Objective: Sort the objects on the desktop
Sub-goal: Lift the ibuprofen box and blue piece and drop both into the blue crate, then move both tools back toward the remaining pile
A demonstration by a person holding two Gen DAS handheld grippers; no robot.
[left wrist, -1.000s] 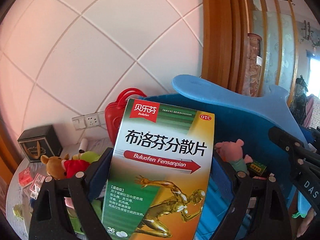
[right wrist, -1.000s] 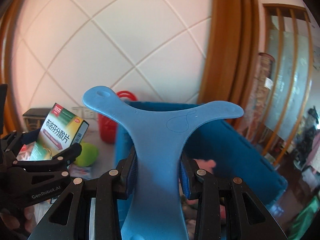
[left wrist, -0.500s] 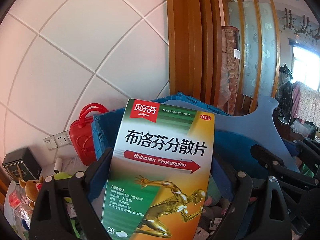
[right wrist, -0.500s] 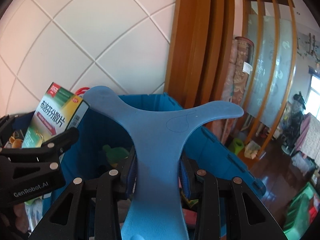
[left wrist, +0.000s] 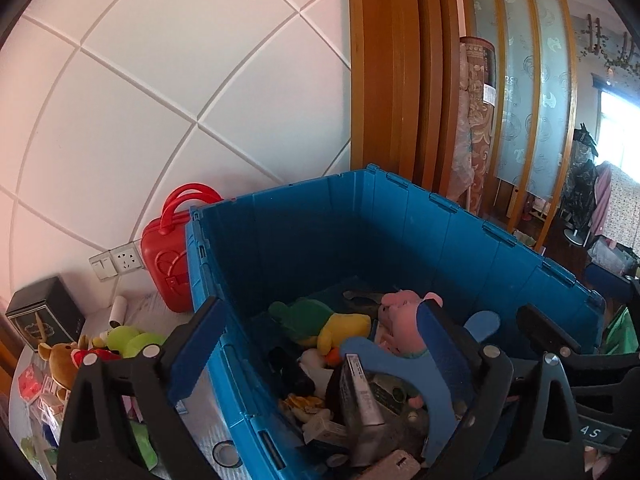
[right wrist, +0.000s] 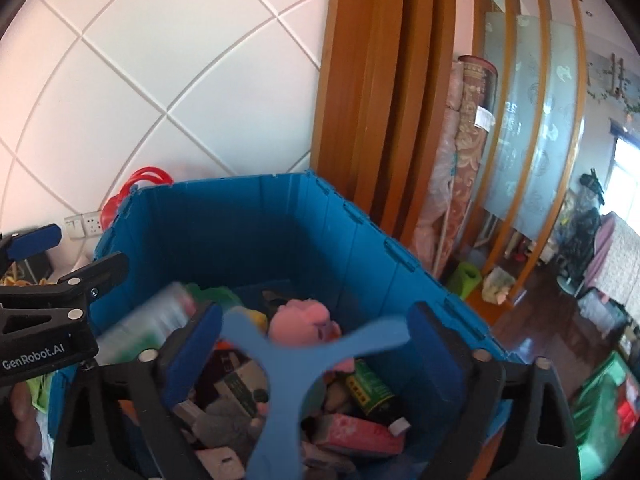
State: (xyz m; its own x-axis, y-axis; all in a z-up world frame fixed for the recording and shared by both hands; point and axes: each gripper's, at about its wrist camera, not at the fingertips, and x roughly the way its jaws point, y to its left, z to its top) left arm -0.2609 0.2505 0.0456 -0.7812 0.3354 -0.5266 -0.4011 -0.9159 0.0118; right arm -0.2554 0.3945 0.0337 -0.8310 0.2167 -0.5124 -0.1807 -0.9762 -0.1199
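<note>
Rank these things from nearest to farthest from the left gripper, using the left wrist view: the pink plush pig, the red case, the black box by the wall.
From the left gripper:
1. Pink plush pig: inside the blue crate, just past the right finger.
2. Red case: outside the crate, behind its left corner, against the wall.
3. Black box: far left, at the table's edge by the wall.

the bin (left wrist: 400, 216) is open on top, its upper half clear between tall walls. toys and boxes (left wrist: 352, 364) fill the bottom. a red case (left wrist: 168, 260) stands against its left wall. left of the bin, plush toys (left wrist: 96, 348) and a black box (left wrist: 44, 316) crowd the bench (left wrist: 200, 408). a wood frame (right wrist: 380, 120) rises behind.
</note>
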